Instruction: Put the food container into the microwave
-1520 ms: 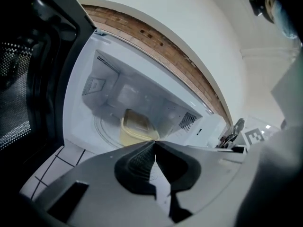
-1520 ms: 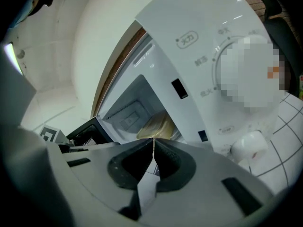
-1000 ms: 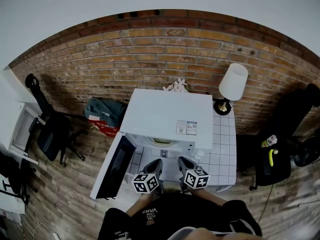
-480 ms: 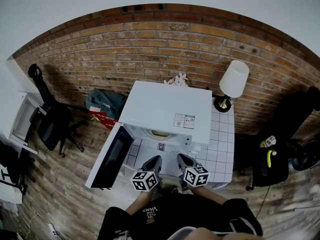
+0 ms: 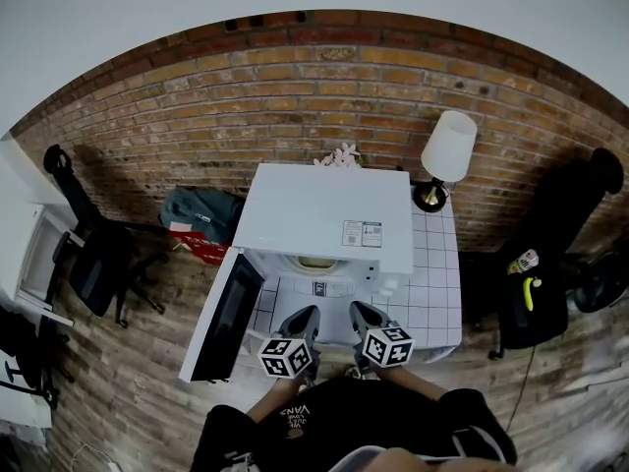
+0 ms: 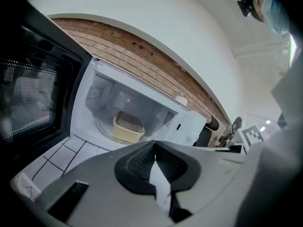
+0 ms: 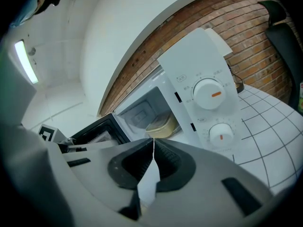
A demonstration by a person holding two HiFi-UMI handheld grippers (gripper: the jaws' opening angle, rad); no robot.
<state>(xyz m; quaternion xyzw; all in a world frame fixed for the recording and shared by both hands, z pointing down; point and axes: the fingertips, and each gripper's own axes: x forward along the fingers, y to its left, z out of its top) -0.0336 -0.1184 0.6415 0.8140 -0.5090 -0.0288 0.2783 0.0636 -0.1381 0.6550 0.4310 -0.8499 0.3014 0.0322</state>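
The container (image 6: 128, 128) sits inside the microwave (image 5: 329, 219), on the round turntable (image 6: 102, 129) near the middle of the cavity. It is a low, pale yellow tub, roughly rectangular with rounded corners. A slight lip runs round its upper edge, and its top is a shade darker and duller than its walls. It stands level and clear of the cavity walls. In the head view only a sliver of it shows under the microwave's front edge.

The door (image 5: 224, 318) hangs wide open to the left, with its dark mesh window facing out. The microwave is white and stands on a white-tiled desk (image 5: 438, 285). On its right-hand panel are two dials (image 7: 209, 93), one above the other. A lamp (image 5: 448, 155) stands on the desk behind it, against the brick wall.

The left claw (image 6: 154, 144) is closed, its ribbed pads meeting at the tips with nothing between them. The right claw (image 7: 153, 140) is closed and empty in the same way. Both are held side by side just in front of the open cavity, pointing toward it and well apart from the container.
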